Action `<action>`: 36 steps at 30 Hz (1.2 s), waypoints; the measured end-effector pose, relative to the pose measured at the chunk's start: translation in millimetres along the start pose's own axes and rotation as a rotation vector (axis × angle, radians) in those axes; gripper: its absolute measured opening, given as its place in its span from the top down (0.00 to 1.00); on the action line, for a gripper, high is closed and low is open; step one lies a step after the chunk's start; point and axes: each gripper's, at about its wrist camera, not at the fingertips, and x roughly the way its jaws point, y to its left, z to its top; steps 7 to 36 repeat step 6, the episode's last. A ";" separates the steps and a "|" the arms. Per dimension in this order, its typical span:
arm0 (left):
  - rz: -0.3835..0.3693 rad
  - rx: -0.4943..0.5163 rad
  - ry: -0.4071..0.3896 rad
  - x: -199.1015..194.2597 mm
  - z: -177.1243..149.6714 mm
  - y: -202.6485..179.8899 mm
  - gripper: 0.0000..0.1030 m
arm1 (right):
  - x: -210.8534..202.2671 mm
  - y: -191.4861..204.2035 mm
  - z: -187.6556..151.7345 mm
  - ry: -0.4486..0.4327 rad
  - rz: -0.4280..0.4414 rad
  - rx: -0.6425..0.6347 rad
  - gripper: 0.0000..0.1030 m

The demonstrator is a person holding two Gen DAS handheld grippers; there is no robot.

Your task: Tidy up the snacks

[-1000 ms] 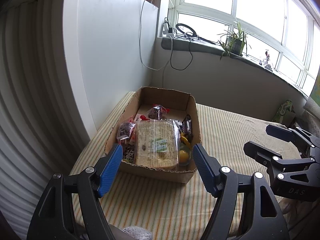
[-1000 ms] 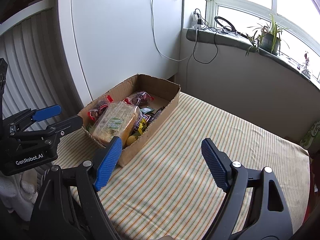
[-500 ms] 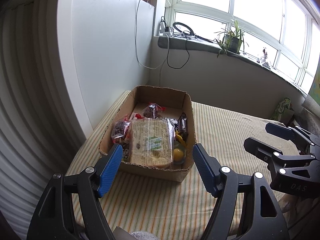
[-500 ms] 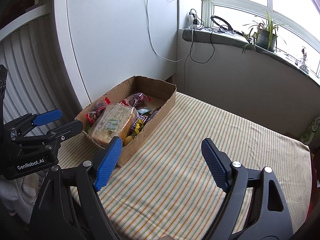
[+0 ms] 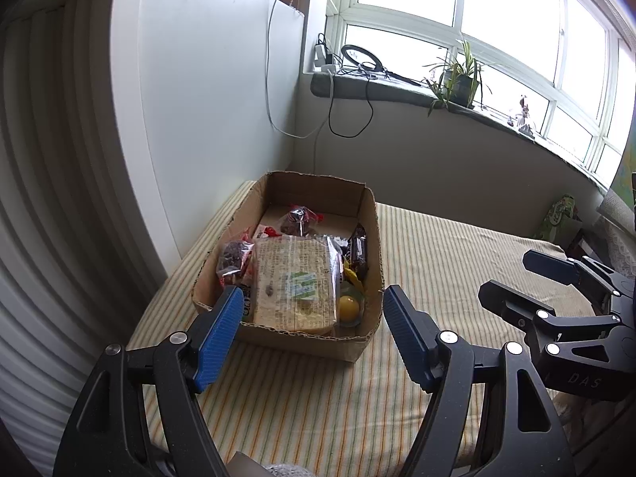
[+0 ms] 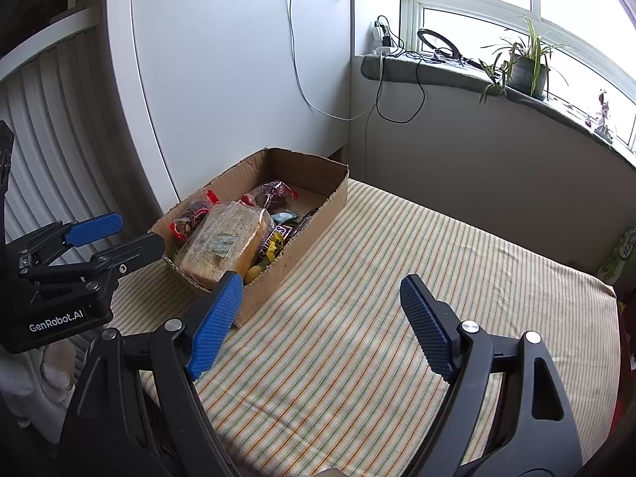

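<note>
A cardboard box [image 5: 367, 214] sits on the striped cloth [image 6: 397, 298], in the corner by the white panel [image 5: 206, 99]. Inside it, a wrapped bread loaf [image 5: 294, 286] with a green-and-white label, too small to read, lies at the box's near end. A yellow jelly cup [image 5: 349, 305] lies right of the loaf, and red-trimmed bags of dark snacks [image 5: 232, 258] lie left of it. A brown bar [image 6: 278, 234] beside the loaf may read "Snickers". The left gripper [image 5: 310, 336] hovers before the box with fingers spread, empty. The right gripper [image 6: 322, 324], also spread and empty, hangs right of the box. The left gripper's body reads "GenRobot.AI"; the right's, "DAS".
</note>
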 end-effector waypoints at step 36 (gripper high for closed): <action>-0.007 0.011 -0.004 -1.7 0.2 -5.9 0.29 | -4.0 -4.2 -1.8 -0.006 -0.006 0.002 0.18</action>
